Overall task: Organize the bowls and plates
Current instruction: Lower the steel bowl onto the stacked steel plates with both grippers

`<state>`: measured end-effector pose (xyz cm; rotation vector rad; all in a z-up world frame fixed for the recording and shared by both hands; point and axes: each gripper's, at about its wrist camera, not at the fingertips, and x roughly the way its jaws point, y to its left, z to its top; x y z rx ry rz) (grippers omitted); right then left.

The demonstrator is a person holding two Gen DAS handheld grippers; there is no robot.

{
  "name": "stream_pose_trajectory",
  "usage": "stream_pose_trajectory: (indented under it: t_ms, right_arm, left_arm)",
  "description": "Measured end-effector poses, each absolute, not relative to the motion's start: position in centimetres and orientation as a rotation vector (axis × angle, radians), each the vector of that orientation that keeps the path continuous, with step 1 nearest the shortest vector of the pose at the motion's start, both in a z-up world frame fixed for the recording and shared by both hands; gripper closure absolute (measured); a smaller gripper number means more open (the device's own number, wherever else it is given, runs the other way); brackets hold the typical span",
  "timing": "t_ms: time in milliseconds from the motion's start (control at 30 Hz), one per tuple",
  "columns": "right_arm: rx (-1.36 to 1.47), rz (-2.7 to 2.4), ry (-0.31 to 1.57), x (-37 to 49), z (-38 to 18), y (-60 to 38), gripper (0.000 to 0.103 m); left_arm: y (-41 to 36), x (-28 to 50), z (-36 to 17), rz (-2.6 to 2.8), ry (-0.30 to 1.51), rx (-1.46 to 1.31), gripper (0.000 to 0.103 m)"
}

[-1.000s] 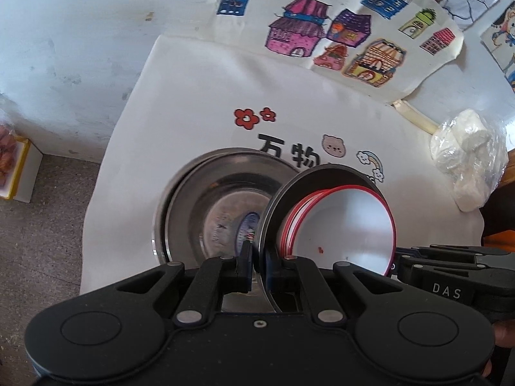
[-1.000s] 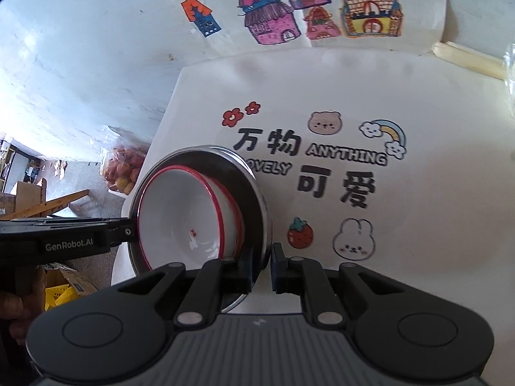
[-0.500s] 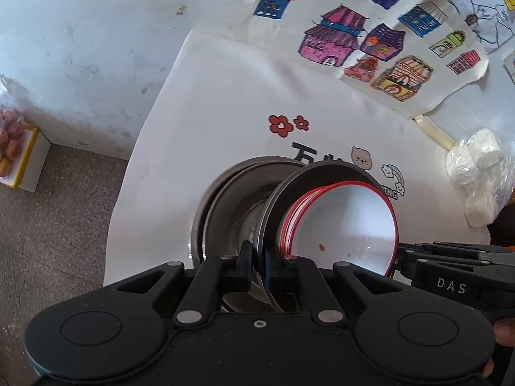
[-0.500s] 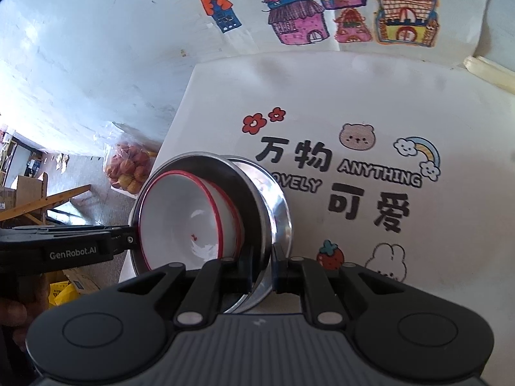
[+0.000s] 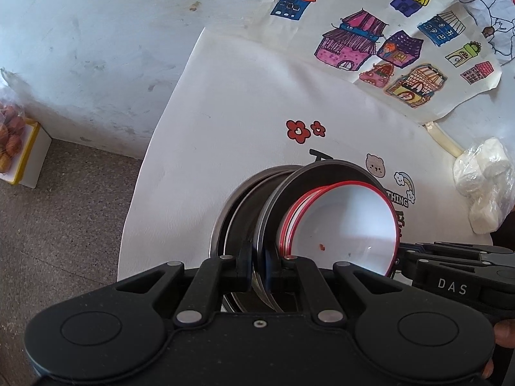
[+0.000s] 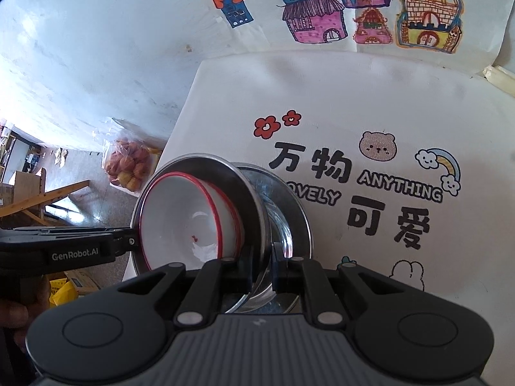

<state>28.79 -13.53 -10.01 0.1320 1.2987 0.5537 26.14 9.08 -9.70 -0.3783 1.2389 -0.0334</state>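
A steel bowl [image 5: 289, 189] holds nested white bowls with red rims [image 5: 347, 222]. My left gripper [image 5: 257, 262] is shut on the steel bowl's rim on one side. My right gripper [image 6: 260, 262] is shut on the opposite rim of the same steel bowl [image 6: 244, 189], whose white bowls [image 6: 180, 215] show tilted toward the left. The stack hangs above a larger steel basin [image 5: 231, 215] on the table, also seen in the right wrist view [image 6: 289, 206]. Each gripper's body shows at the other view's edge.
A white tablecloth [image 6: 354, 96] with cartoon print covers the table, its left edge near the basin. House drawings [image 5: 386, 41] lie behind. A plastic bag of white lumps [image 5: 482, 186] sits at the right. A bag of fruit [image 6: 128, 167] lies on the floor.
Both grippers have lifted the steel bowl with the white bowls up and away from the basin. The table now looks farther off in both views.
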Motion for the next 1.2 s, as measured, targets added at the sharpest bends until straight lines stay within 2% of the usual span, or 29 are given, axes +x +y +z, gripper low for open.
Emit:
stream_pose_trajectory:
  t_ms: [1200]
  right_arm:
    - [0.194, 0.496, 1.358, 30.0, -12.2, -13.6, 0.089]
  left_arm:
    - [9.1, 28.1, -11.7, -0.031, 1.297, -0.372, 0.097]
